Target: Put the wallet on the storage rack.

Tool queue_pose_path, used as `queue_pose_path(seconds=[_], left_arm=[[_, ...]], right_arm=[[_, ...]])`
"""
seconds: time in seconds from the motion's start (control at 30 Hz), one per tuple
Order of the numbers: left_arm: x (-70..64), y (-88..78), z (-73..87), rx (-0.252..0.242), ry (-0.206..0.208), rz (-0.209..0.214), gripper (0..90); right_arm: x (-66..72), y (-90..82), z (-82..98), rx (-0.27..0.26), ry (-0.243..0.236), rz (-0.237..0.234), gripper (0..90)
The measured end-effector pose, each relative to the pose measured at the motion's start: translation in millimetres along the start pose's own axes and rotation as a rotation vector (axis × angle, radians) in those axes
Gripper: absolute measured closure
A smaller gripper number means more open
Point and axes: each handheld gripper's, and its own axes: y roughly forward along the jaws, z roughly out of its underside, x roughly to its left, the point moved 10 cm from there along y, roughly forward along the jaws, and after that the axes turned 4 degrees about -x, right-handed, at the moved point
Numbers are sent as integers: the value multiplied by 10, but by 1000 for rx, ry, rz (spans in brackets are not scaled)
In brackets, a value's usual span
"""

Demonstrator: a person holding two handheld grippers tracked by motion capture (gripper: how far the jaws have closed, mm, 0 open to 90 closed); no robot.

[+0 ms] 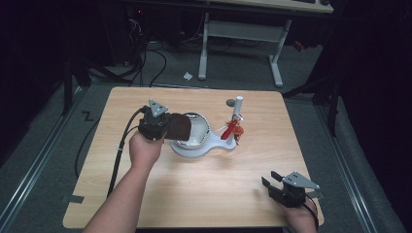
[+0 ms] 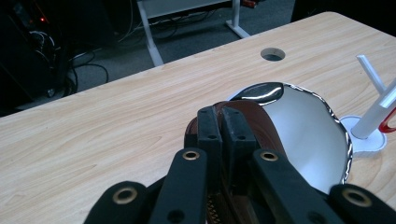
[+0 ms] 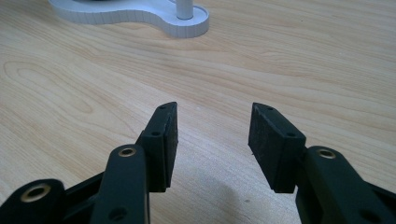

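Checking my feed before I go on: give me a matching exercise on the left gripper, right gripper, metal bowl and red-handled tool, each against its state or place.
Things:
1. left gripper
2. right gripper
3. metal bowl
4. red-handled tool

States or places:
A. leans against the white post
B. jaws open, nothing between them, near the table's front right
C. sits on the white stand
D. shut on a brown cloth at the bowl's rim

Pairs: 1-D, 2-B, 3-C, 4-A

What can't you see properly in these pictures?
- Brown piece in the left gripper: its lower part is hidden behind the jaws in the left gripper view.
- Shiny bowl: the brown piece covers its left side in the high view.
- Red thing on the white stand: too small to identify.
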Motion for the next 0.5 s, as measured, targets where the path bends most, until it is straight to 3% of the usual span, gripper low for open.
queue_pose_path(seconds=[0.27,0.5], left_arm=[[-35,-60,0,7,3,-6,872],[-50,17,24,27,-7,-20,871]], right_arm=[[-2,-2,-3,-2,0,0,529],[4,-6,-7,-4,-3,1,529]])
